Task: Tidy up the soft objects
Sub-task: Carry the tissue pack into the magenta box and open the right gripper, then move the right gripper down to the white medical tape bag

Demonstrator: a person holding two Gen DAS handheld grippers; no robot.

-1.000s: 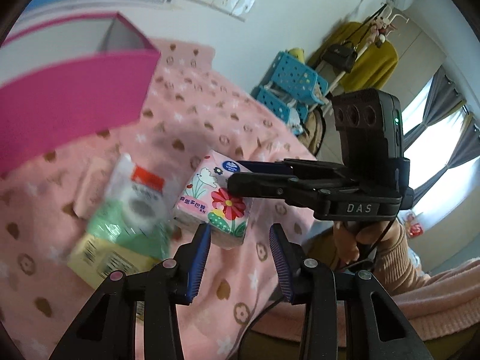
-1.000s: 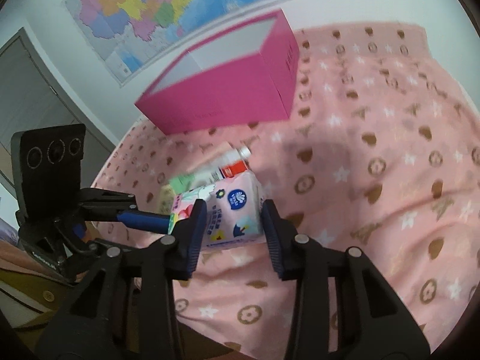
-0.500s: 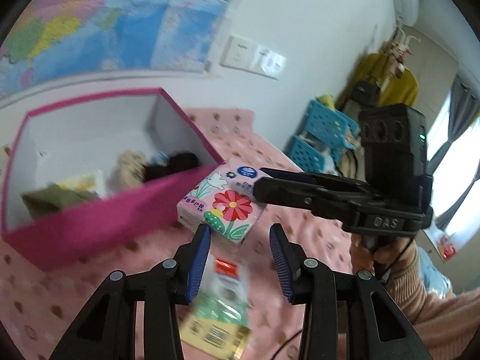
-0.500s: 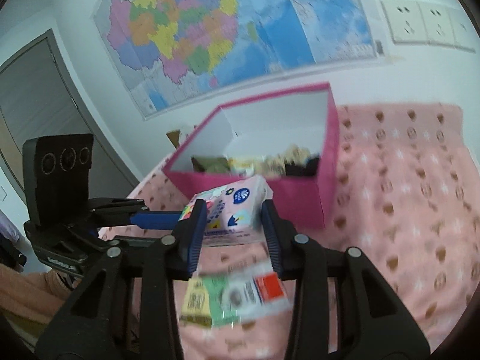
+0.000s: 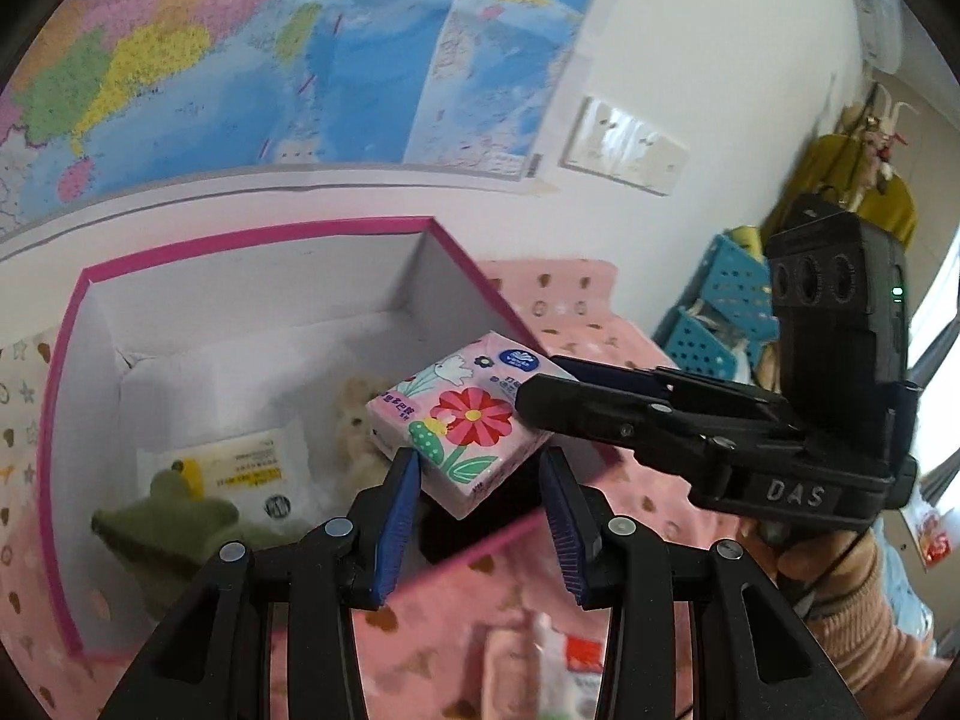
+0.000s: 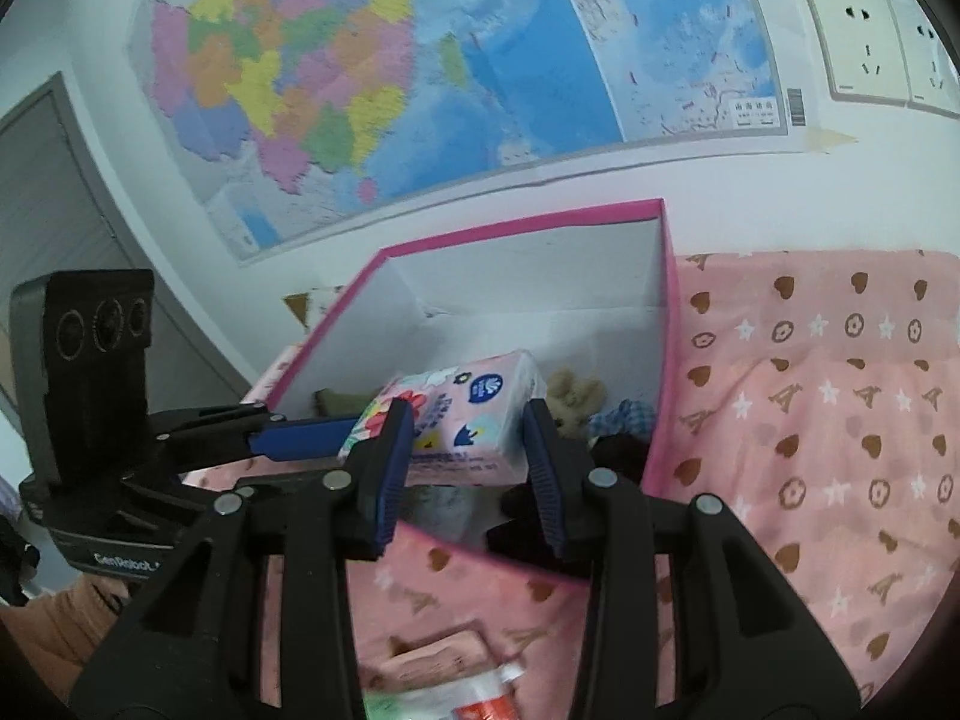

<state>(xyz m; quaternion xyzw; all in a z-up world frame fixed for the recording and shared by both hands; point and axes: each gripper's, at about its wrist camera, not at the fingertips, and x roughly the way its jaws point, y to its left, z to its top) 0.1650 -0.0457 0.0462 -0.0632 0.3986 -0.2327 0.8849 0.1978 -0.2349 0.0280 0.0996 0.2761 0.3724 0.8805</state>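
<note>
Hovering over the pink box's point(image 6: 671, 324) near rim, the glossy, rectangular tissue pack point(image 6: 465, 420) is clamped across its short sides by the right gripper point(image 6: 468, 468), long axis running away towards the far wall, floral face tilted up. The left gripper point(image 5: 477, 525) stands apart, touching nothing. Inside the box lie a green plush point(image 5: 174, 519), a beige plush point(image 5: 357, 426) and a wipes packet point(image 5: 252, 468). Pink patterned bedding point(image 6: 840, 420) carries everything.
</note>
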